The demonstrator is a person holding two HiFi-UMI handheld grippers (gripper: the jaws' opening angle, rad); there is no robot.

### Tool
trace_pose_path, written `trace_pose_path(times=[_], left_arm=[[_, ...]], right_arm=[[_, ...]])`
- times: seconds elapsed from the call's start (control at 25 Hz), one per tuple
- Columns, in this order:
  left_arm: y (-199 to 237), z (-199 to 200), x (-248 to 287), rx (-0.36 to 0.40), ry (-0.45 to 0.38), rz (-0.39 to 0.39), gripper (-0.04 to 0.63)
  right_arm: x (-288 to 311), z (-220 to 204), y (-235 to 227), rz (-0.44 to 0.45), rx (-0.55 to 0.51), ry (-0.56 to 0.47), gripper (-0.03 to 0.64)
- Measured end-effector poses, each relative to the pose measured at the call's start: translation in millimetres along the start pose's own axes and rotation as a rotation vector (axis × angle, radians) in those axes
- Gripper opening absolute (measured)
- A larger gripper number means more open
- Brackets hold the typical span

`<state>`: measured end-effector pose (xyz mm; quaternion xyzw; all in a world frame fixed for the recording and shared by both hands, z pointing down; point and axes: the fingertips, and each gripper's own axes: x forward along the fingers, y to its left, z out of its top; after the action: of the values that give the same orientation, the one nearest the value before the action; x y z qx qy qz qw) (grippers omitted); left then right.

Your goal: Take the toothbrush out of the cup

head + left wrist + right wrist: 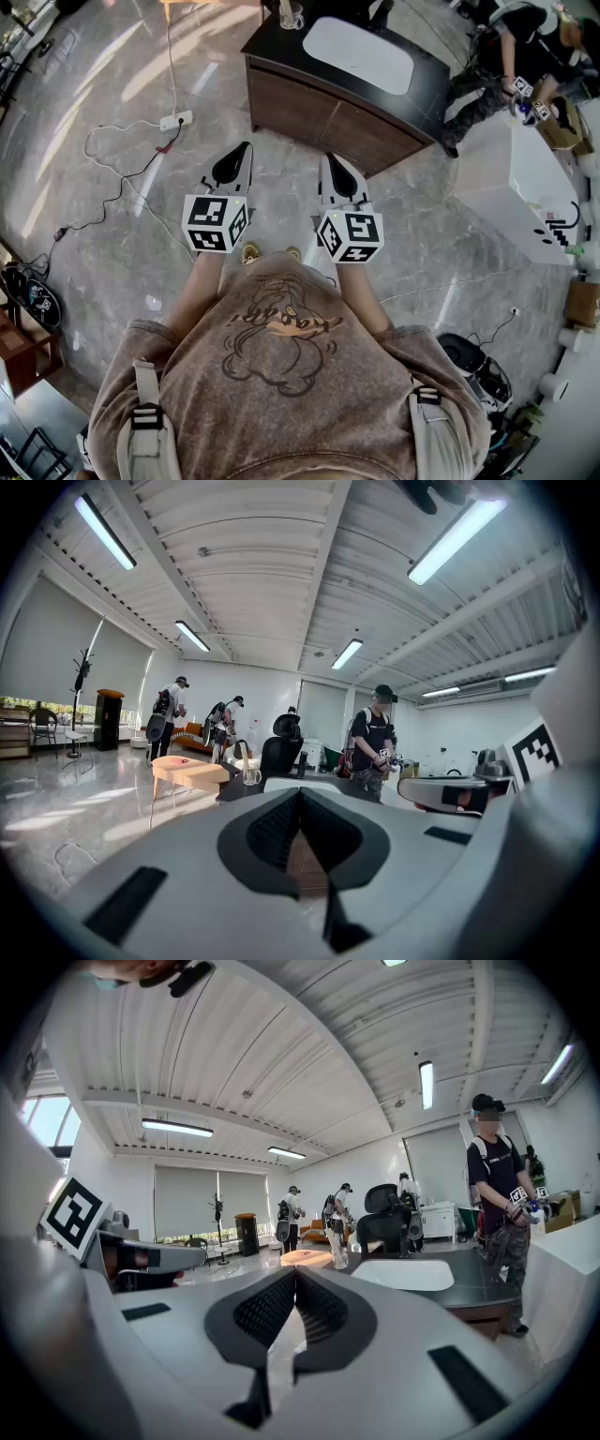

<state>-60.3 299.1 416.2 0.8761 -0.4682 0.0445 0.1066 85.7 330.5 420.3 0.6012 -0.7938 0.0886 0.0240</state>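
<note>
A clear cup (292,16) with a toothbrush (284,7) standing in it sits at the far edge of a dark counter (281,42), beside a white basin (359,53). The cup (249,773) shows small in the left gripper view, and again as the cup (337,1252) in the right gripper view, far beyond the jaws. I hold both grippers side by side over the floor, well short of the counter. My left gripper (247,147) has its jaws together with nothing between them. My right gripper (327,157) is shut and empty too.
A power strip (175,120) with trailing cables lies on the marble floor to the left. A white table (511,187) stands to the right, with a person (511,56) bent over behind it. An office chair (281,747) and a small wooden table (187,771) stand behind the counter.
</note>
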Motion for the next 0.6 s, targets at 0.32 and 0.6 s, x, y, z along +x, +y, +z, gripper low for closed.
trace_pose_path(times=[0.32,0.6], left_arm=[[5.6,-3.2,-1.6,0.002,0.006,-0.005,0.015],[17.3,-5.0,-4.2,0.007,0.021,-0.026,0.015]], right_arm=[[2.1,-3.7,9.2,0.025,0.017,-0.010,0.018],[2.6,-4.2,25.7,0.038,0.037,-0.029,0.018]])
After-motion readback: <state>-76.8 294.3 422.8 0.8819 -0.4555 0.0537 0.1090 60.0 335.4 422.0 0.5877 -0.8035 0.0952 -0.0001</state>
